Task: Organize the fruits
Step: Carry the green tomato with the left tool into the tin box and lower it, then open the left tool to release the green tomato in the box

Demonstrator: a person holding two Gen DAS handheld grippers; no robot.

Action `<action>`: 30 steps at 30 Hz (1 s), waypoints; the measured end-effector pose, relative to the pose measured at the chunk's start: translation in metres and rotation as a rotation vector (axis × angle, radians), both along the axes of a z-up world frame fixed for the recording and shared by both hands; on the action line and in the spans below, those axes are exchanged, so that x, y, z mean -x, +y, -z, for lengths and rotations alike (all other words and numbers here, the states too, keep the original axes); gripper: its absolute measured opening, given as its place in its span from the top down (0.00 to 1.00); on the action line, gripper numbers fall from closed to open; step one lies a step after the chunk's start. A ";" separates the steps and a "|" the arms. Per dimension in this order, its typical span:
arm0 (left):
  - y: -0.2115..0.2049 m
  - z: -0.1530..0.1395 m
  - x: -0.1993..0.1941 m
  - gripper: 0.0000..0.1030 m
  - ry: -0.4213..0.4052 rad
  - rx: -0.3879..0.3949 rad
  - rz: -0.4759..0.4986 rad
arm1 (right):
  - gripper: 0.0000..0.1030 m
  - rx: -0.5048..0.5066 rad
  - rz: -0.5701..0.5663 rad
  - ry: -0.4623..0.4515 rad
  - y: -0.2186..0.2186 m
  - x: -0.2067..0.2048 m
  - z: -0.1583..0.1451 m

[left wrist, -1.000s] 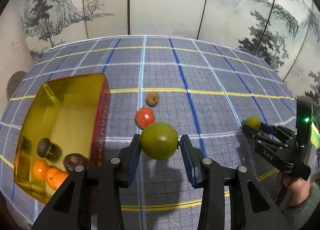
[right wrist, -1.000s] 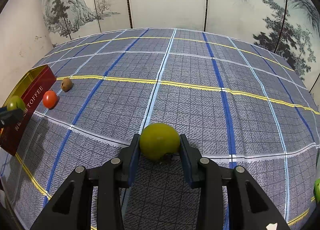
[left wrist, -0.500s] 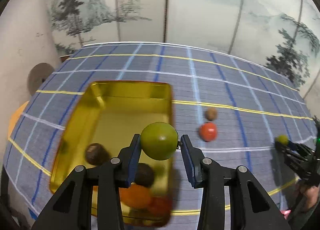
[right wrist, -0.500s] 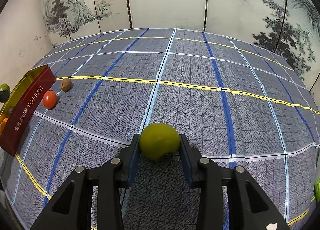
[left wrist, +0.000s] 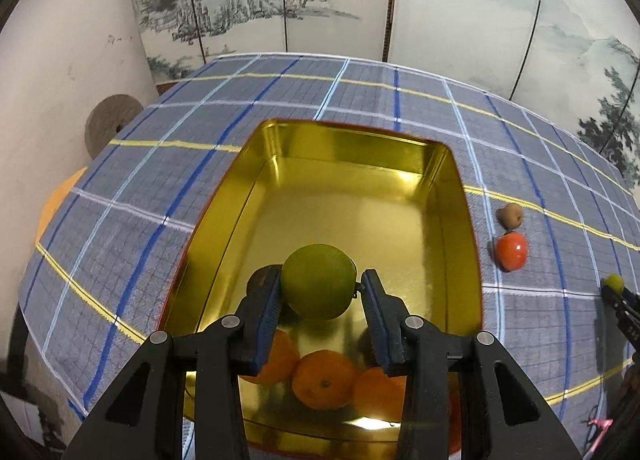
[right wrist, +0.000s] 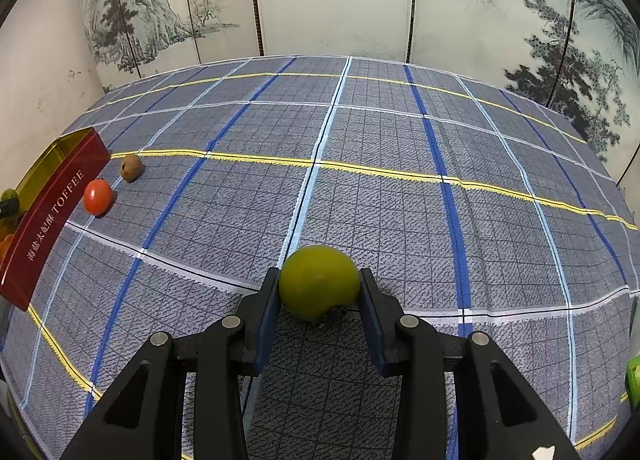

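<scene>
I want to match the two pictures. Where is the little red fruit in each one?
Left wrist view: the red fruit lies at the right, on the cloth just right of the gold tin.
Right wrist view: the red fruit lies far left, beside the tin's red wall.
Shared landmark: the brown fruit just behind it.

Left gripper (left wrist: 319, 302), with the green fruit (left wrist: 318, 287) between its pads, moved sideways from above the checked cloth (left wrist: 160, 188) to above the gold tin (left wrist: 348, 164). Now over the near part of the tin, above the oranges (left wrist: 324, 380) and a dark fruit (left wrist: 258, 280). Red fruit (left wrist: 511, 251) and brown fruit (left wrist: 510, 216) shifted from ahead to far right in the left wrist view. Also rolled slightly.
</scene>
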State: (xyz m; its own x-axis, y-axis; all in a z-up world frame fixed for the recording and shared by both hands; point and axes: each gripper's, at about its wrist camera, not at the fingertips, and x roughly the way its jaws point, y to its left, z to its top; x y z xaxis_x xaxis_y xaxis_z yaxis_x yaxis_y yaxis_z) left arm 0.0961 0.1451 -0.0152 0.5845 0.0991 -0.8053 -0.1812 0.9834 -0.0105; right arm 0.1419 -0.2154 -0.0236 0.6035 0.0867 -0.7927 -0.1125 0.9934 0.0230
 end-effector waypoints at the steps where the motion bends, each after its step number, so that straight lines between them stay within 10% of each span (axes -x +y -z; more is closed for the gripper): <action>1: 0.000 0.001 0.000 0.60 0.003 0.000 -0.003 | 0.66 0.002 0.000 0.000 0.000 0.000 0.000; 30: -0.012 0.014 0.002 0.60 0.039 -0.057 0.043 | 0.66 0.006 0.003 0.003 0.001 0.001 -0.001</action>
State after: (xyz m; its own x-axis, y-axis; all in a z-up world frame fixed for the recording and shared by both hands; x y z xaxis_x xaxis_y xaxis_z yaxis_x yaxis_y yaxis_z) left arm 0.0943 0.1327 -0.0296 0.5574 0.1209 -0.8214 -0.1382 0.9891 0.0519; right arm 0.1408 -0.2141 -0.0230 0.6010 0.0807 -0.7952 -0.1098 0.9938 0.0179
